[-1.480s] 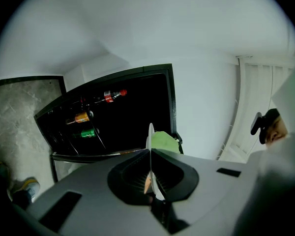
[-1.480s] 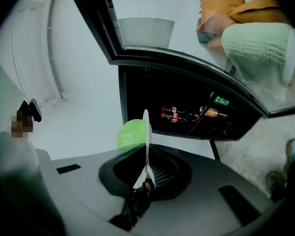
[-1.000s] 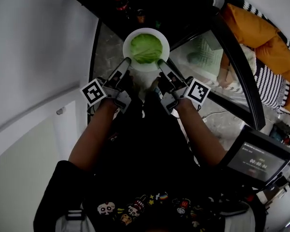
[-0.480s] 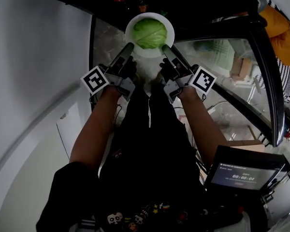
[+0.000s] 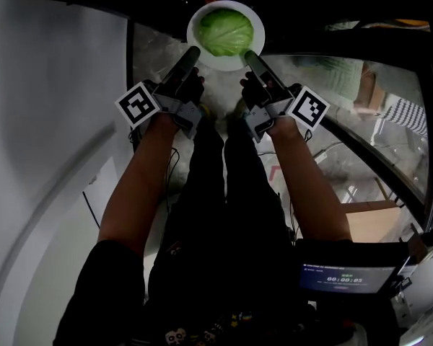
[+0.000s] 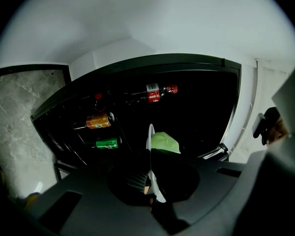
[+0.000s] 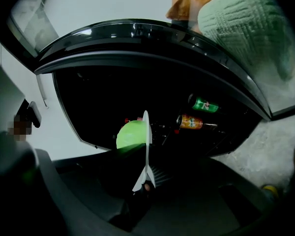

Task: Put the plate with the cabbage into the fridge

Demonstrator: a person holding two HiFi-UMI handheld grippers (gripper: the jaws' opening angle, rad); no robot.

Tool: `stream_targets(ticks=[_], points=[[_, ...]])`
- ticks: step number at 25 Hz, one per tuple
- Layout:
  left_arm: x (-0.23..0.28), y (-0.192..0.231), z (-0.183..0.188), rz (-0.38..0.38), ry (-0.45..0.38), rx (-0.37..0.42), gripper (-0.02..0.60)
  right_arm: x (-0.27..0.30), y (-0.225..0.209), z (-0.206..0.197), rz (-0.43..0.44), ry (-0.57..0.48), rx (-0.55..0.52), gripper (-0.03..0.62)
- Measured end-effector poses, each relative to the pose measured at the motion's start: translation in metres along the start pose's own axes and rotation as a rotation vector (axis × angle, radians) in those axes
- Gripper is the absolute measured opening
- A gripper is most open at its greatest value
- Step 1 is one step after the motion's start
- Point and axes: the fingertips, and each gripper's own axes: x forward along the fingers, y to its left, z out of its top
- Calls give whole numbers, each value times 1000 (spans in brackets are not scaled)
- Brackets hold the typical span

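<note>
With both forearms [image 5: 133,186] stretched forward, the left gripper [image 5: 190,53] and right gripper [image 5: 250,56] each clamp the plate [image 5: 195,32] rim.

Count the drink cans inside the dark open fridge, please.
2. An orange drink can and a green drink can sit side by side in the black fridge. The interior is very dark, so more cans may be hidden.
</note>
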Motion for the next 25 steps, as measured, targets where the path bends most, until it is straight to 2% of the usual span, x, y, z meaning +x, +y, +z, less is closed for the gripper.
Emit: stream_targets(ticks=[4, 25], points=[[-4, -5, -2, -4, -9, -23, 9, -1, 6, -5, 8, -13, 14, 22], [-4, -6, -1, 36, -26, -21, 9, -2, 4, -1, -32, -21, 22, 23]])
